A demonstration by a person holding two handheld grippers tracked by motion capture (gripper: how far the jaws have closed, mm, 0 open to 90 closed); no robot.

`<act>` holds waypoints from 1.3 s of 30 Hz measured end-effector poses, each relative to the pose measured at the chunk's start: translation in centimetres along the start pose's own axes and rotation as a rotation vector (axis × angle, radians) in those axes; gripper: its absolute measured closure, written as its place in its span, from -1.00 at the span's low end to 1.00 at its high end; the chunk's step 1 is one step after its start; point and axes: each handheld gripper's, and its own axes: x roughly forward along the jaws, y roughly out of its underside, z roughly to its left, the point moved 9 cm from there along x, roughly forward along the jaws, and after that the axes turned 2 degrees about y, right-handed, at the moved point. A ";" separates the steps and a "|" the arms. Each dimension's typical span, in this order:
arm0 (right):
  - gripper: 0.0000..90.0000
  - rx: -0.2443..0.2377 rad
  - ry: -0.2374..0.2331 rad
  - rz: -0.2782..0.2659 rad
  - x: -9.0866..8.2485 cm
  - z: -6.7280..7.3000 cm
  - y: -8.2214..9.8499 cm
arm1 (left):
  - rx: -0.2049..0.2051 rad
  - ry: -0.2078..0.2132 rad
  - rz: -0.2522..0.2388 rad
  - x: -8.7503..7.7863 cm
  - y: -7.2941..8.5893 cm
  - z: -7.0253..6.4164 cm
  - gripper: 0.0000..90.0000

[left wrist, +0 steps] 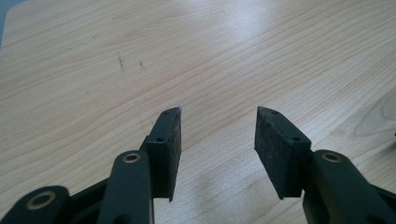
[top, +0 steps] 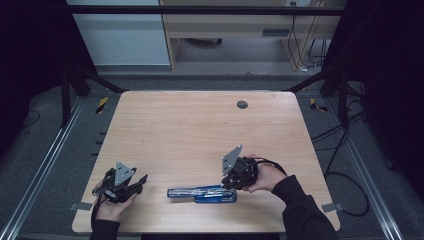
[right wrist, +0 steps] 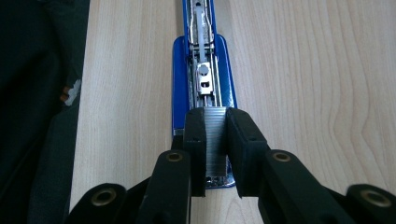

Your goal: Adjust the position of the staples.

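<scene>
A blue stapler (top: 200, 194) lies flung open along the table's front edge, its metal magazine channel (right wrist: 204, 79) facing up. My right gripper (top: 228, 186) hovers over the stapler's right end, pointing left along it. In the right gripper view the right gripper (right wrist: 215, 116) is shut on a silver strip of staples (right wrist: 215, 140), held just above the rear of the channel. My left gripper (top: 142, 181) rests at the front left of the table, apart from the stapler. In the left gripper view the left gripper (left wrist: 218, 135) stands open over bare wood, with nothing between its jaws.
The wooden table (top: 200, 130) has a round dark grommet (top: 242, 104) near its far edge. Faint scratch marks (left wrist: 122, 62) sit ahead of the left gripper. The table's front edge runs close beside the stapler (right wrist: 84, 93), with dark floor beyond it.
</scene>
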 end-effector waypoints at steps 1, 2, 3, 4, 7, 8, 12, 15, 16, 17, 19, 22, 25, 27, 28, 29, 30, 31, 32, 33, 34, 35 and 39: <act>0.74 0.002 -0.002 0.003 0.1 0.0 0.1 | 0.001 0.000 0.000 0.0 0.0 0.0 0.14; 0.74 -0.002 -0.003 0.009 0.2 0.0 0.1 | 0.002 0.000 0.000 0.0 0.0 0.0 0.14; 0.74 -0.003 -0.003 0.012 0.3 0.0 0.1 | 0.002 0.000 0.001 0.0 0.0 0.0 0.14; 0.74 -0.006 -0.005 0.012 0.4 0.0 0.2 | 0.001 0.000 0.000 0.0 0.0 0.0 0.14; 0.74 -0.015 -0.010 0.017 0.6 -0.1 0.3 | 0.001 0.000 0.000 0.0 0.0 0.0 0.14; 0.74 -0.007 -0.009 0.021 0.6 -0.1 0.3 | 0.001 0.000 0.000 0.0 0.0 0.0 0.14; 0.74 -0.010 -0.016 0.034 0.9 -0.2 0.5 | 0.000 -0.001 0.001 0.0 0.0 0.0 0.15; 0.74 -0.016 -0.025 0.031 1.0 -0.2 0.5 | 0.001 -0.001 0.001 0.0 0.0 0.0 0.15; 0.74 -0.014 -0.024 0.030 1.1 -0.2 0.5 | 0.002 -0.001 0.001 0.0 0.0 0.0 0.15; 0.74 -0.013 -0.027 0.034 1.2 -0.1 0.5 | 0.001 -0.001 0.001 0.0 0.0 0.0 0.15; 0.74 -0.019 -0.033 0.041 1.3 -0.1 0.6 | 0.000 -0.001 0.001 0.0 0.0 0.0 0.15; 0.74 -0.014 -0.034 0.048 1.4 -0.1 0.7 | 0.001 -0.001 0.002 0.1 0.0 0.0 0.15; 0.74 -0.014 -0.037 0.047 1.4 -0.1 0.8 | 0.003 0.000 0.004 0.1 0.1 0.0 0.15; 0.74 -0.021 -0.044 0.051 1.5 -0.1 0.8 | 0.002 0.000 0.004 0.1 0.1 0.0 0.15; 0.74 -0.024 -0.044 0.049 1.6 -0.1 0.8 | 0.002 0.000 0.005 0.1 0.1 0.0 0.15; 0.74 -0.024 -0.045 0.050 1.6 -0.1 0.8 | 0.003 -0.001 0.004 0.1 0.1 0.0 0.15; 0.74 -0.030 -0.047 0.052 1.7 -0.1 0.8 | 0.003 -0.001 0.004 0.1 0.1 0.0 0.15; 0.74 -0.032 -0.045 0.052 1.8 -0.1 0.8 | 0.001 0.000 0.004 0.1 0.1 0.0 0.15; 0.74 -0.026 -0.049 0.058 1.8 -0.1 0.8 | 0.001 0.000 0.003 0.1 0.1 0.0 0.15; 0.74 -0.032 -0.051 0.058 1.9 -0.1 0.9 | 0.002 0.000 0.004 0.1 0.1 0.0 0.15; 0.74 -0.029 -0.050 0.063 1.9 -0.1 0.9 | 0.001 0.000 0.005 0.1 0.1 0.0 0.15; 0.74 -0.033 -0.050 0.063 1.9 -0.1 0.9 | 0.001 0.000 0.005 0.1 0.1 0.0 0.15; 0.74 -0.034 -0.054 0.066 2.0 -0.2 1.0 | 0.001 0.000 0.005 0.1 0.1 0.0 0.15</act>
